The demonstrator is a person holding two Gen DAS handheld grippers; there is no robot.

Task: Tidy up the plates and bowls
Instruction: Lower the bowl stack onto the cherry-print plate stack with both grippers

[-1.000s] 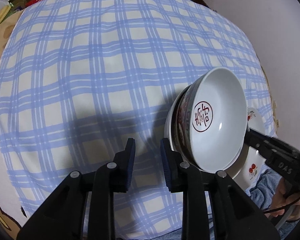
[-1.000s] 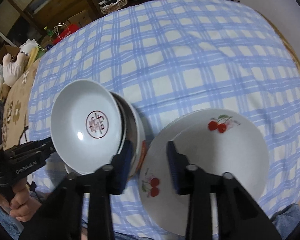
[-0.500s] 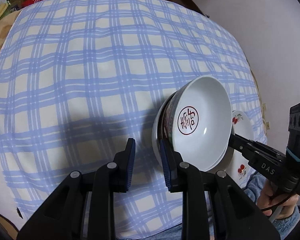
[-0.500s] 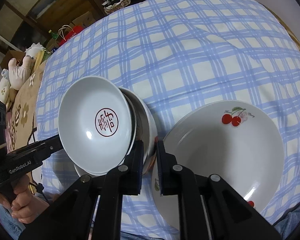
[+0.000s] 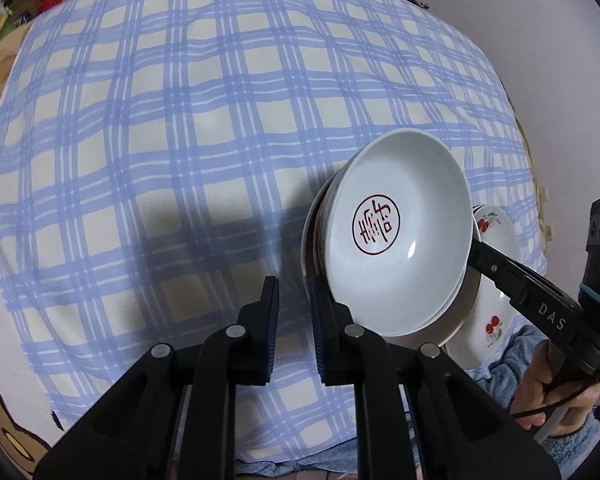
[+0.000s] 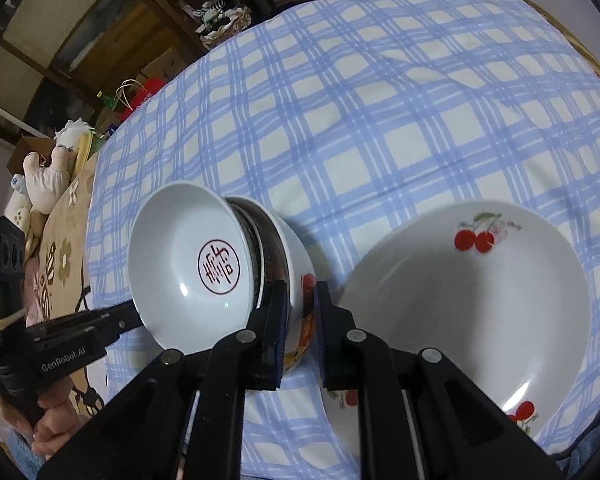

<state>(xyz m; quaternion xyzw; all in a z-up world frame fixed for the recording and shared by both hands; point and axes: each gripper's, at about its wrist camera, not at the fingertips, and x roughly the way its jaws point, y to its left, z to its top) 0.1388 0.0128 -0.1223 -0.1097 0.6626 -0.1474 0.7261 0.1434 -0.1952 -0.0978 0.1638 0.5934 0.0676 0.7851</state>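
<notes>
Bowl stack (image 6: pixel 203 268), tilted on edge at centre-left of the right wrist view, now sits closer to the cherry plate (image 6: pixel 460 300) than a second ago. Right gripper (image 6: pixel 300 320) has narrowed and is clenched on the stack's rim; left gripper (image 5: pixel 293 320) looks parted, grasping nothing. Stack appears ready to transfer onto the plate.

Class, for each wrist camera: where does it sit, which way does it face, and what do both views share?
Left wrist: behind the left gripper, facing the checked cloth; right gripper and hand show at right.
Right wrist: behind the right gripper, jaws on the stacked bowls; left gripper shows at left.
Shared: stacked bowls, cherry plate, cloth.
</notes>
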